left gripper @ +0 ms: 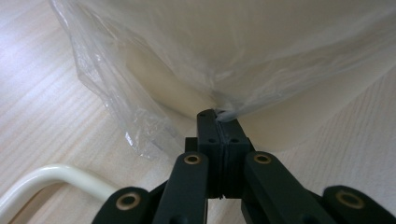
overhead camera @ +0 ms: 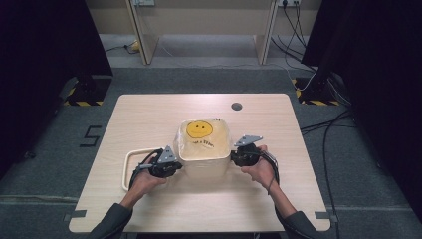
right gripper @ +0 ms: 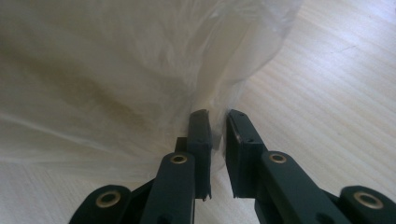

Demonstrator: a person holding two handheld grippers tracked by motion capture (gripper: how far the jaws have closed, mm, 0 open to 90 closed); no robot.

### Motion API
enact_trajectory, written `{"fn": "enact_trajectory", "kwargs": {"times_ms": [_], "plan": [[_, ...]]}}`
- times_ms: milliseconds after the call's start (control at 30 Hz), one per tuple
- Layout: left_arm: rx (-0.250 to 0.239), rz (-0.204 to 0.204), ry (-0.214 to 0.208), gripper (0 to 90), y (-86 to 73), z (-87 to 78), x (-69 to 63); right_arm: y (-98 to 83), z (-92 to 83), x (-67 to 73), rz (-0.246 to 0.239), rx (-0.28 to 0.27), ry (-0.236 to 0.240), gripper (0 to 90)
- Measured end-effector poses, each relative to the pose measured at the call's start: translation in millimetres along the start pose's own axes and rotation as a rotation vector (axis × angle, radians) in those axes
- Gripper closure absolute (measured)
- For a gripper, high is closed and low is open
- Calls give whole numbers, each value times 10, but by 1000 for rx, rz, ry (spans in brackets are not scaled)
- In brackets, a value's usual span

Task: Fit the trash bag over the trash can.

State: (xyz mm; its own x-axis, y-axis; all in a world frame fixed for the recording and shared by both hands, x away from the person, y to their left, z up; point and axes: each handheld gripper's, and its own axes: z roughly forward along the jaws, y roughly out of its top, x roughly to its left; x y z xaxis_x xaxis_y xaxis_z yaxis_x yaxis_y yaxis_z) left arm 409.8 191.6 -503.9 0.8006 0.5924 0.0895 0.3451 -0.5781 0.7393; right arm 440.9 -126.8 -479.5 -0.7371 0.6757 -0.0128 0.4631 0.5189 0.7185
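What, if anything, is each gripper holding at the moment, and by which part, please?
The left gripper is shut on the clear plastic bag, pinching its edge beside the cream bin. The right gripper has a fold of that bag's film between its jaws, not yet clamped.

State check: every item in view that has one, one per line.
Cream bin: upright on the table, lined with the bag.
Clear plastic bag: draped over the bin's rim, smiley print facing up.
Left gripper: shut on the bag's film.
Right gripper: jaws slightly apart, film at the gap, no clear pinch.
Cream handle: lying flat on the table, left of the bin.
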Motion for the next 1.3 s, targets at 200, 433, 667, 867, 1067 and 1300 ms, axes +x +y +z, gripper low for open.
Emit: {"fn": "enact_trajectory", "kwargs": {"times_ms": [200,433,667,867,1067,1300], "plan": [[4,-6,-6,859,-2,-15,4,-16,1,-37,49,-8,-30,611],[-59,-60,6,613,9,-277,-21,19,-299,-141,117,-60,-107,399],[-109,-121,16,419,55,-527,-143,174,-667,-228,140,-176,-134,360],[-147,-152,8,351,48,-629,-312,440,-824,-141,108,-243,-117,354],[-189,-195,-27,263,-28,-652,-496,698,-806,17,61,-265,-73,348],[-188,-234,-46,189,-155,-633,-555,999,-743,237,8,-277,-14,343]]}}
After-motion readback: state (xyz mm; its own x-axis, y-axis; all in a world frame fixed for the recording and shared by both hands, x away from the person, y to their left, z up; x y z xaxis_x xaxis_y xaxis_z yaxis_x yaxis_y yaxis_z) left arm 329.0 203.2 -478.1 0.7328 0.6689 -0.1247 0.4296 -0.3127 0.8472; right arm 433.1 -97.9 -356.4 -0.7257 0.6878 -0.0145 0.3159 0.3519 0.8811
